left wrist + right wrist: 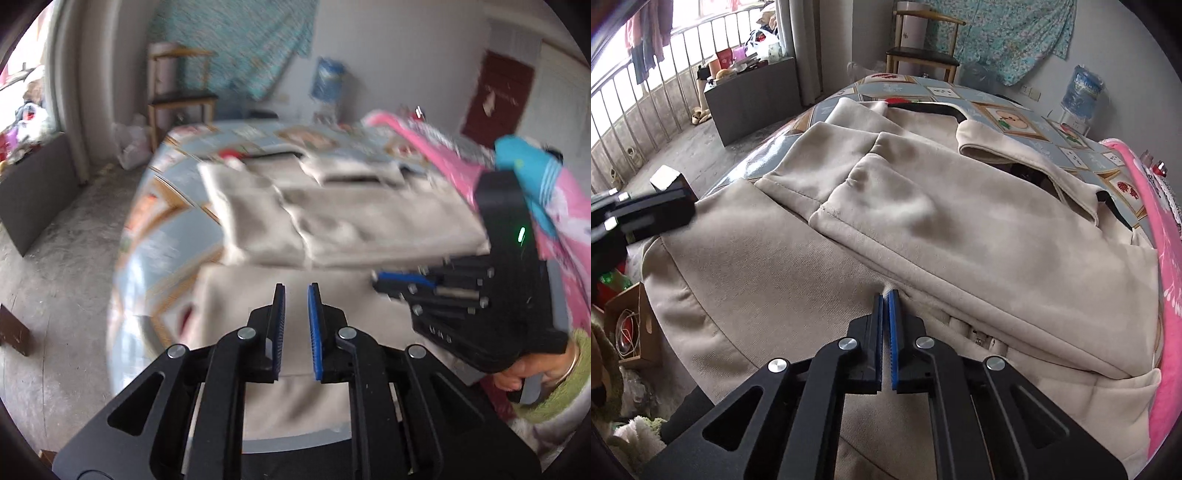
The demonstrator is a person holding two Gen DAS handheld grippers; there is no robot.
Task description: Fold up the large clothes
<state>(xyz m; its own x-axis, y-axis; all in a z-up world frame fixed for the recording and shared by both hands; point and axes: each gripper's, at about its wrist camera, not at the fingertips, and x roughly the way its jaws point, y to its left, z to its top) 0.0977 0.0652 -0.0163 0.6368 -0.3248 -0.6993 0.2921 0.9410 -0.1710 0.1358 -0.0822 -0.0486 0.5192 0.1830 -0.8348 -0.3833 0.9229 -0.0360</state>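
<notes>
The right tongs (886, 295) are clamped on a fold edge of the beige garment (960, 229), pinching a small ridge of cloth at their tips, a hold suited to lifting that layer for the next fold. The left tongs (296, 291) stand narrow with a small gap between the blue pads (314, 317) and nothing between them, hovering above the near part of the garment, apparently ready to take a second edge. The garment lies spread on the desk (1027, 122) ahead of both tongs, its near part hanging over the edge. It is thick, soft fleece, partly folded, with a dark lining showing at the far openings.
</notes>
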